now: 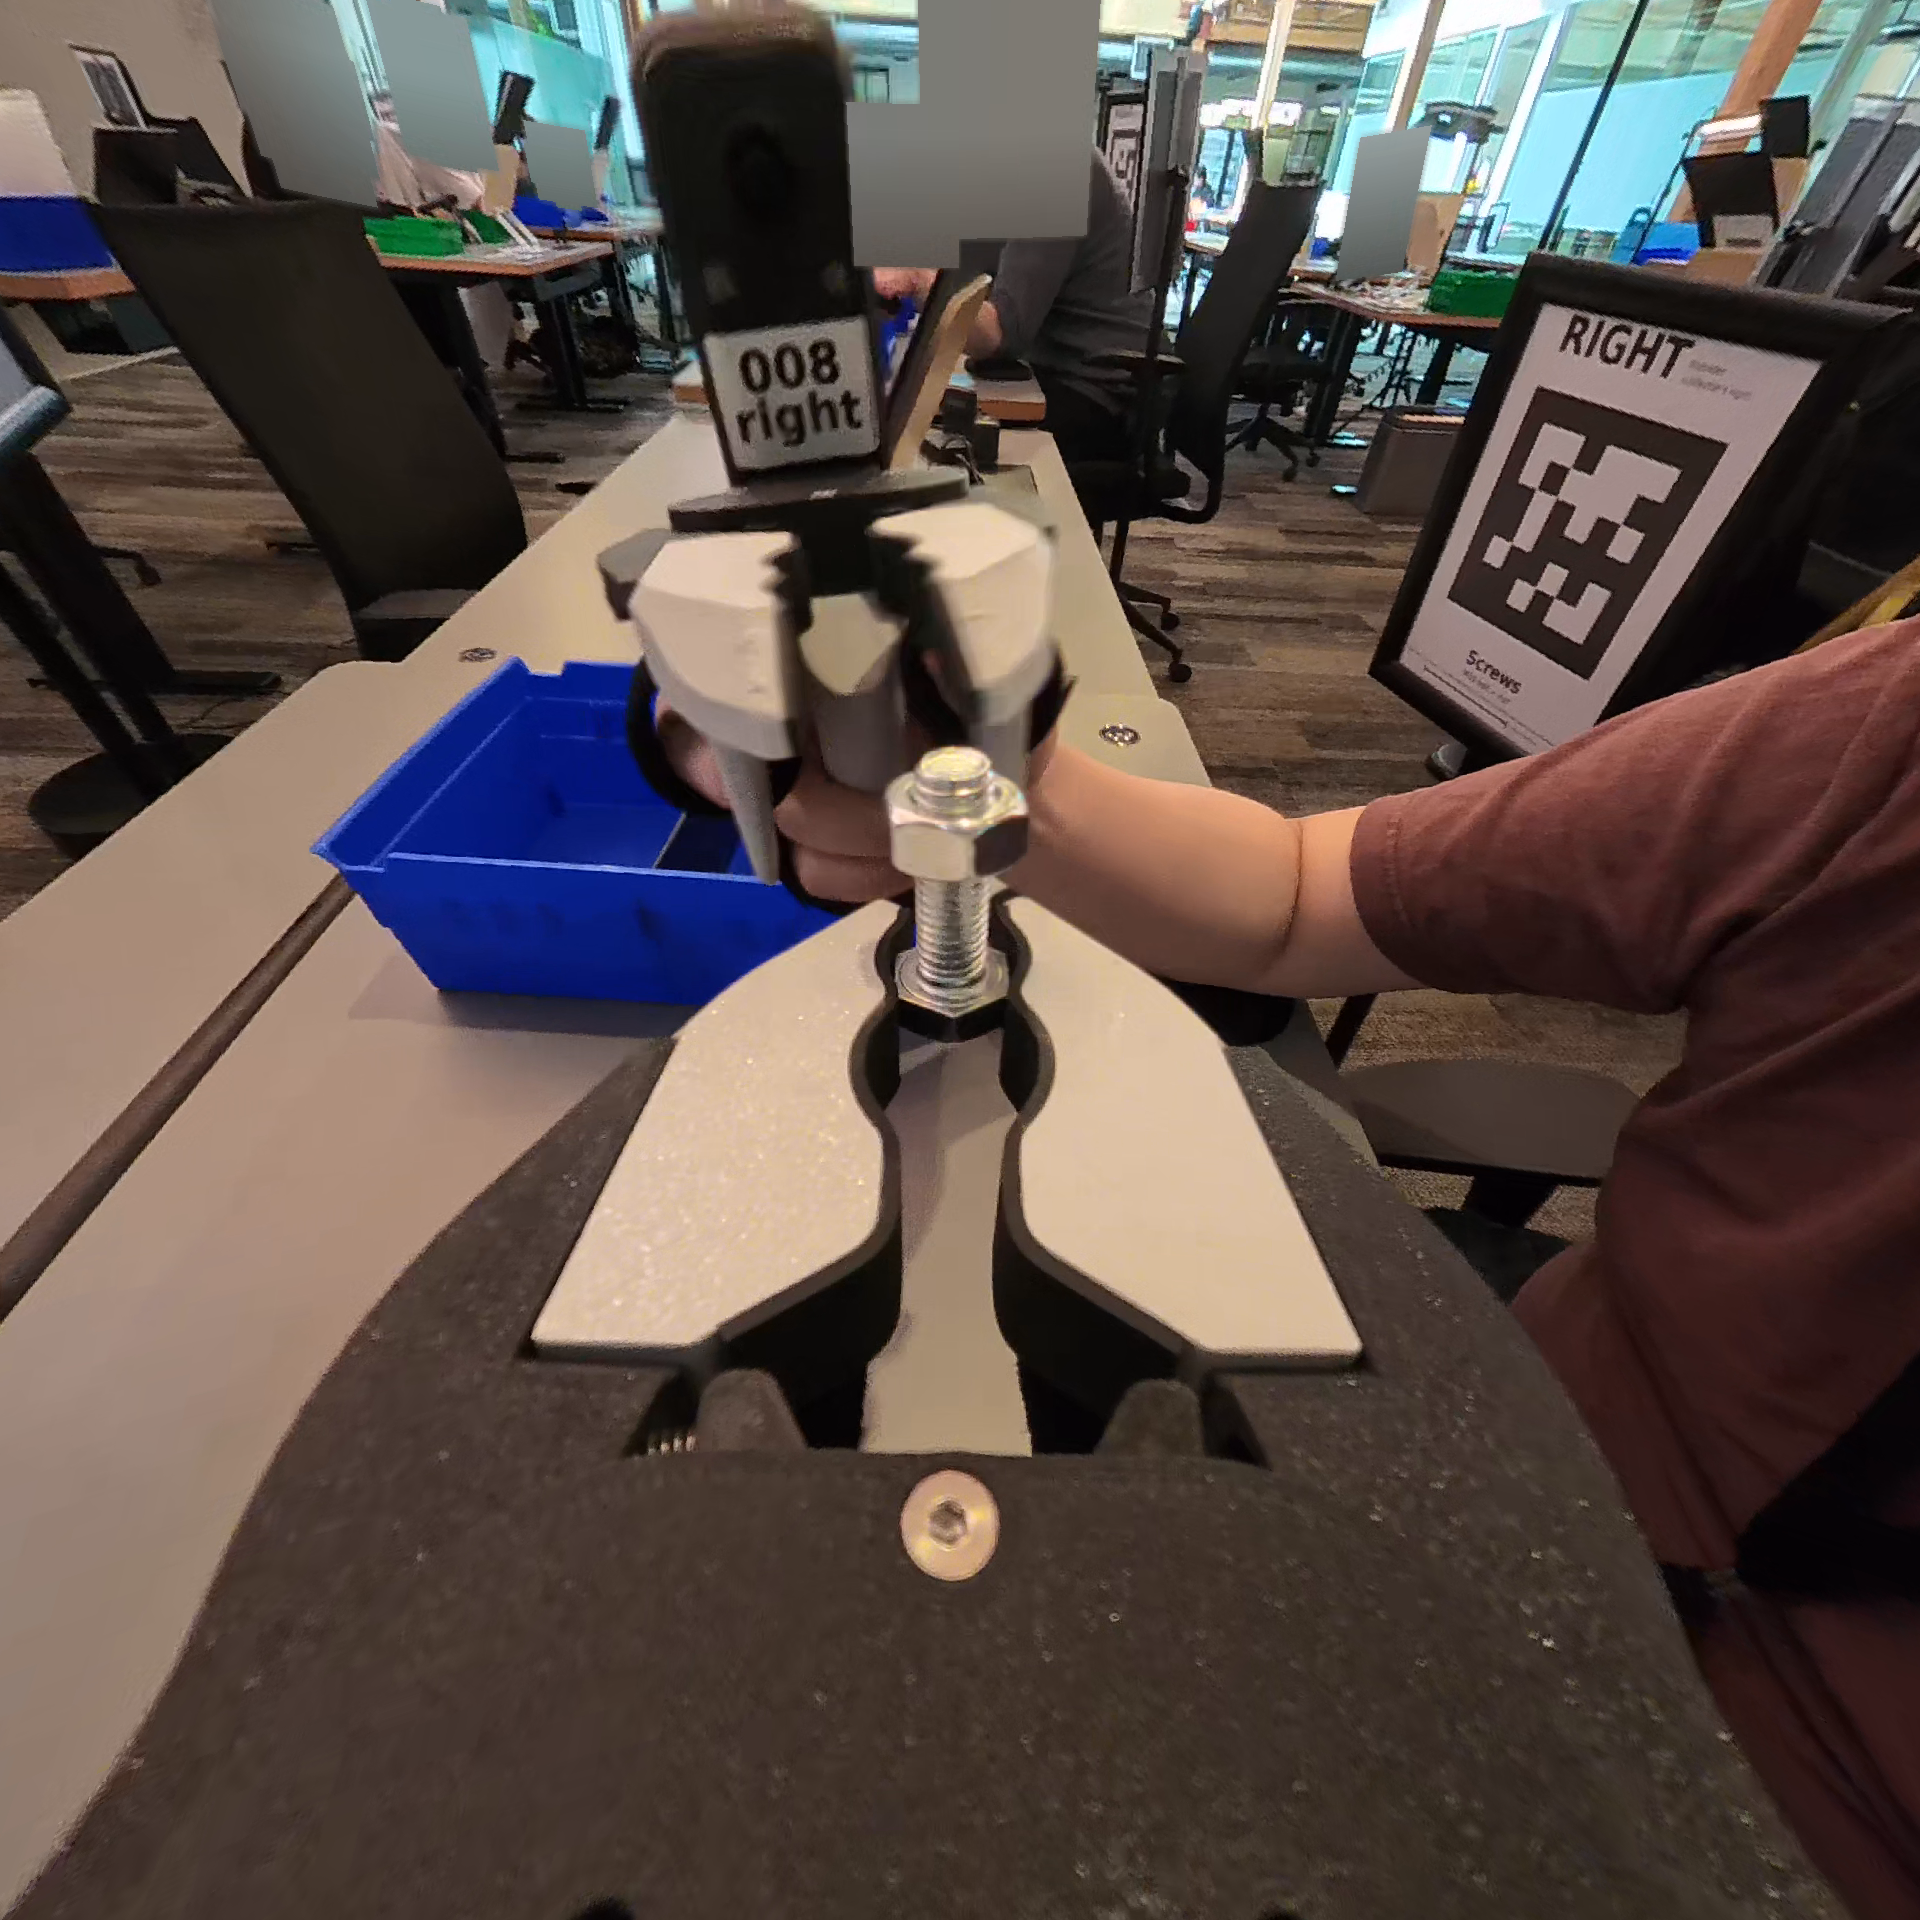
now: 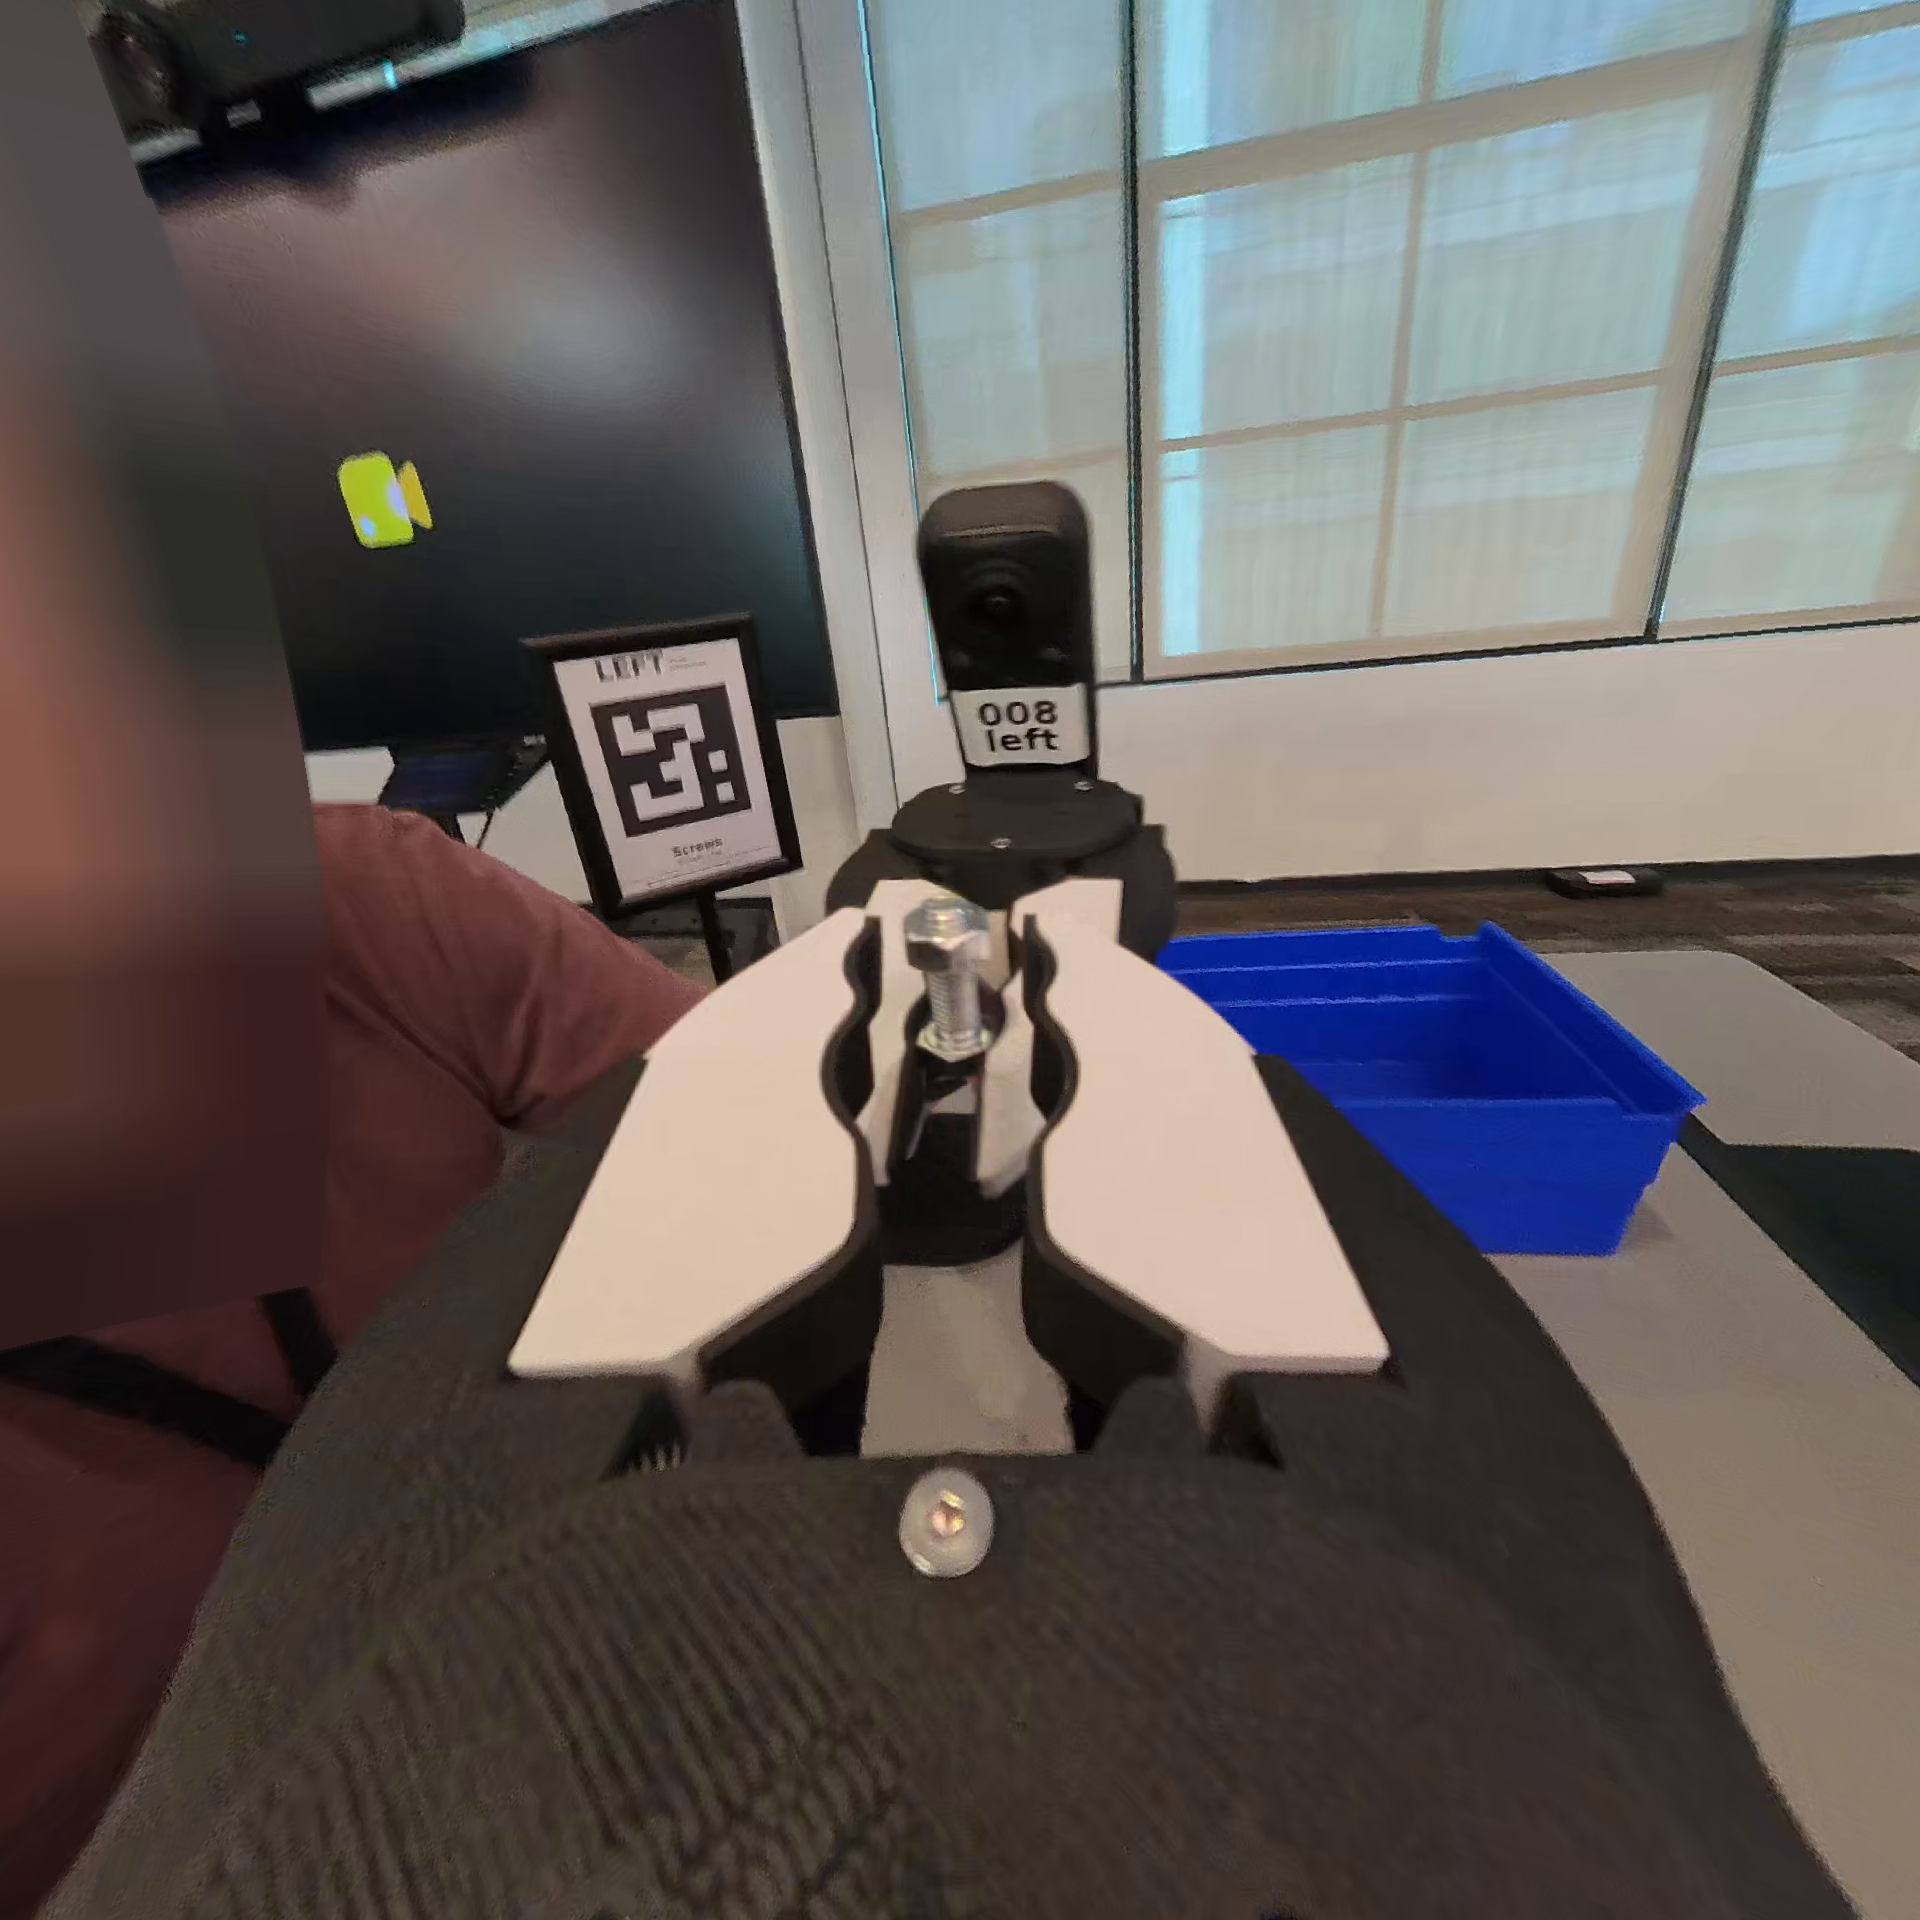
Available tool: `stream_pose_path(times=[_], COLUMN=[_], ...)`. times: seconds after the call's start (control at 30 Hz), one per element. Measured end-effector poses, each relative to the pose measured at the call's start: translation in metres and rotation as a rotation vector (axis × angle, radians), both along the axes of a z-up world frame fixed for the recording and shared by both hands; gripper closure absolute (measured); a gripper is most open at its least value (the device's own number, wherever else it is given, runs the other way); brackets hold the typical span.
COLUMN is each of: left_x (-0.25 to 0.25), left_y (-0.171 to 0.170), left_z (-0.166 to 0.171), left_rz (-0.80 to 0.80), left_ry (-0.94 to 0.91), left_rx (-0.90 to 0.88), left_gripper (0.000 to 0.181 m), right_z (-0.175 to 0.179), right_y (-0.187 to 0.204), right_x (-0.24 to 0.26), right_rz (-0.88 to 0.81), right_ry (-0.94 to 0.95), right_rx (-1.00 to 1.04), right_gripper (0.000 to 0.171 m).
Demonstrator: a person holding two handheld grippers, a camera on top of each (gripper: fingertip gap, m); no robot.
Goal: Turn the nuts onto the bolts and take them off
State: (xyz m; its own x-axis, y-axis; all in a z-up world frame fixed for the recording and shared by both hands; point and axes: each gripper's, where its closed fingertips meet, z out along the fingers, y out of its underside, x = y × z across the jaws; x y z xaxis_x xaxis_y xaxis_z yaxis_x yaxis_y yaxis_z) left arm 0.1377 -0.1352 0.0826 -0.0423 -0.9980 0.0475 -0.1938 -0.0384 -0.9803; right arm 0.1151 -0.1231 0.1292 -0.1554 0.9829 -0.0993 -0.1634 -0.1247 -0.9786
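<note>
Gripping the head end of an upright bolt (image 1: 951, 914) between its fingertips, the left gripper (image 1: 951, 971) is clenched around the bolt's base, where a washer and the hex head sit in the notch of its grey fingers (image 1: 748, 1153). A silver hex nut (image 1: 956, 836) rides high on the threads, just below the bolt's top end. The right gripper (image 1: 831, 790) faces it from the far side, tilted downward, its fingers slightly apart and set to either side of the nut; from its own view the nut (image 2: 943, 940) lies between its fingertips (image 2: 1081, 914), yet I cannot tell whether they press on it. A hand (image 1: 831, 842) holds that gripper from beneath. A blue bin (image 1: 540, 873) stands on the grey desk (image 1: 208, 1039) beside the grippers, and a framed marker sign (image 1: 1600, 520) stands off the desk's far edge.
</note>
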Motion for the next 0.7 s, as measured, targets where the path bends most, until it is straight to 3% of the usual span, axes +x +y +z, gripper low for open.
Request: stream_pose_path(times=[0.13, 0.33, 0.5, 0.63, 0.7], left_x=[0.004, 0.001, 0.001, 0.004, 0.003], left_y=[-0.005, -0.007, -0.004, -0.008, -0.006], left_z=[-0.001, 0.004, 0.002, 0.0, 0.001], left_rz=[-0.03, -0.041, -0.023, -0.033, -0.025], left_ry=[-0.003, -0.023, -0.008, 0.002, -0.004], left_rx=[-0.014, -0.03, -0.014, -0.009, -0.009], left_gripper=[0.167, 0.167, 0.167, 0.167, 0.167], right_z=[-0.012, -0.01, -0.002, -0.007, -0.007], right_y=[-0.006, 0.01, -0.008, -0.001, 0.009], right_x=[-0.017, -0.003, -0.008, -0.009, -0.002], right_rz=[-0.058, -0.036, 0.024, 0.0, -0.01], right_ry=[-0.089, -0.043, -0.008, -0.031, -0.016], right_rx=[0.086, -0.009, 0.01, -0.003, -0.046], right_gripper=[0.142, 0.147, 0.141, 0.136, 0.145])
